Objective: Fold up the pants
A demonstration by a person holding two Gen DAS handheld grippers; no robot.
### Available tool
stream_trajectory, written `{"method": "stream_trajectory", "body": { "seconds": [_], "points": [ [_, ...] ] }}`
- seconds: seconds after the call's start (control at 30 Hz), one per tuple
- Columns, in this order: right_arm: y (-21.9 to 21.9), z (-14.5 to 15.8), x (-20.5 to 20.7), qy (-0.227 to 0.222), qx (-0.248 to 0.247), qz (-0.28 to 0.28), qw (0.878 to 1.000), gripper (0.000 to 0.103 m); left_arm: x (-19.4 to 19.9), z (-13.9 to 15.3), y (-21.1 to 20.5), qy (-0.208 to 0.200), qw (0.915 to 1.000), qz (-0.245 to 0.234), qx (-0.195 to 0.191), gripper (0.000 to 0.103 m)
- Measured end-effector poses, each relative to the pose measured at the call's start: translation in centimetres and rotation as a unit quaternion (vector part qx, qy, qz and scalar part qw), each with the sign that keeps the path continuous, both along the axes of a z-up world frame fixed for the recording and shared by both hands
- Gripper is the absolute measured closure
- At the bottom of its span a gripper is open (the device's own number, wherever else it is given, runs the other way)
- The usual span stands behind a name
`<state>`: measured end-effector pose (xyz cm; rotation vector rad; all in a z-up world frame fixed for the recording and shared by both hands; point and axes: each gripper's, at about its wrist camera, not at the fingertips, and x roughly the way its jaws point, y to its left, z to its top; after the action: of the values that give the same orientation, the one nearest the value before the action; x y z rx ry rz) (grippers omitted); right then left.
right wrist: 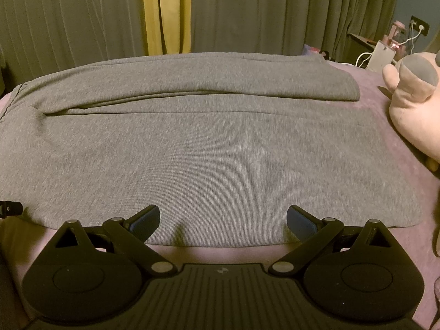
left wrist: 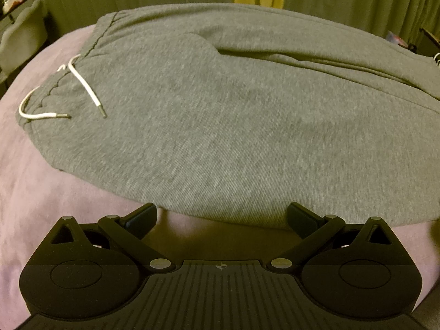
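Observation:
Grey sweatpants (left wrist: 220, 115) lie flat on a pink bedsheet (left wrist: 41, 192), waistband at the left with a white drawstring (left wrist: 82, 82) lying on it. The legs lie side by side, one behind the other, and run to the right. My left gripper (left wrist: 221, 217) is open and empty just in front of the near edge of the pants. In the right wrist view the pants (right wrist: 206, 151) fill the middle. My right gripper (right wrist: 222, 220) is open and empty at the near edge of the leg, its fingertips (right wrist: 298, 218) over the cloth.
A pink plush toy (right wrist: 409, 110) lies on the bedsheet (right wrist: 398, 192) at the right. A bedside stand with a charger and cables (right wrist: 382, 52) is behind it. Grey and yellow curtains (right wrist: 165, 13) hang behind the bed. A grey chair (left wrist: 22, 33) stands at the far left.

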<state>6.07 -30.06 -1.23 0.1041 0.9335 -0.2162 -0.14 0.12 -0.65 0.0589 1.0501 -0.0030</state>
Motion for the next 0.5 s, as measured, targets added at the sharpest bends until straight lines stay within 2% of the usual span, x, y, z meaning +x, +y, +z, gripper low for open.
{"method": "stream_trajectory", "body": {
  "seconds": [0.5],
  "points": [
    [0.22,-0.21,0.21,0.011,-0.009,0.001,1.0,0.004,0.08,0.05,-0.11,0.004,1.0,-0.001,0.004,0.0]
  ]
}}
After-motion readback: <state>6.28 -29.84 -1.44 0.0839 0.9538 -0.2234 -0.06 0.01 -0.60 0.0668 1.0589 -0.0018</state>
